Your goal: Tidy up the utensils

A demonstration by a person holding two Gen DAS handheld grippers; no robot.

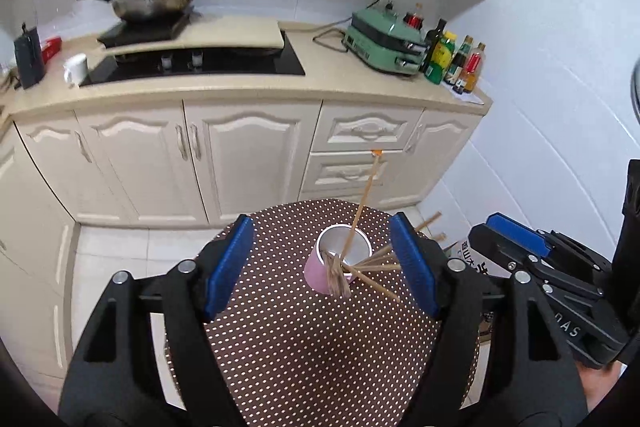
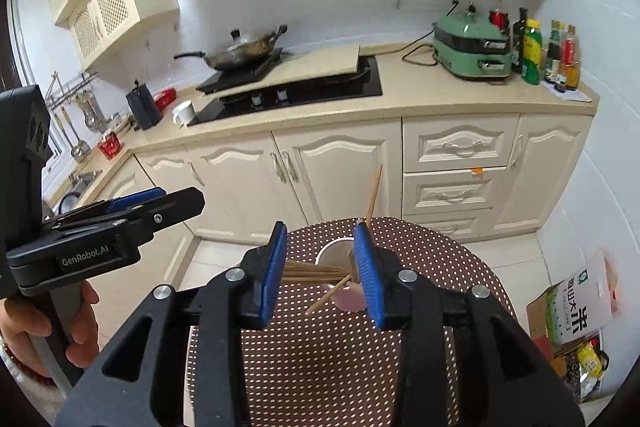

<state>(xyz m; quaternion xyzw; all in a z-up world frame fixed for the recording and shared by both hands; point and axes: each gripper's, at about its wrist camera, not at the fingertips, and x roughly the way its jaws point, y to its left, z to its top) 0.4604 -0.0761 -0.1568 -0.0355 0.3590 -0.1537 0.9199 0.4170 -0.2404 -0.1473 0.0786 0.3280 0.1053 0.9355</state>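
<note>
A pink cup (image 1: 320, 273) sits on the dotted table (image 1: 304, 347), tilted or on its side with the open mouth facing the far cabinets (image 1: 224, 163); exact lean is hard to judge through the fisheye. One chopstick (image 1: 362, 199) stands in the cup, long axis running steeply up and away, tip toward the drawers (image 1: 352, 171). A bundle of chopsticks (image 2: 316, 271) lies roughly crosswise over the cup rim, long axis left-right in the right wrist view, ends fanning out toward the right in the left view. Right gripper (image 2: 320, 269) has its blue pads narrowed around this bundle; the sticks span the gap between the pads, but whether the pads actually press them cannot be told. One loose stick (image 2: 328, 294) slants down-left under the bundle. Left gripper (image 1: 322, 261) hangs above the table, jaws spread wide with the cup between them, touching nothing. In the right view the right pad hides most of the cup, only a pink sliver and the metal inside showing. Bundle's far ends are cut off behind the left gripper's right pad. A hand (image 2: 24, 323) holds the left gripper's handle at frame edge. Wok (image 1: 160, 1) on stove behind, blurred.
</note>
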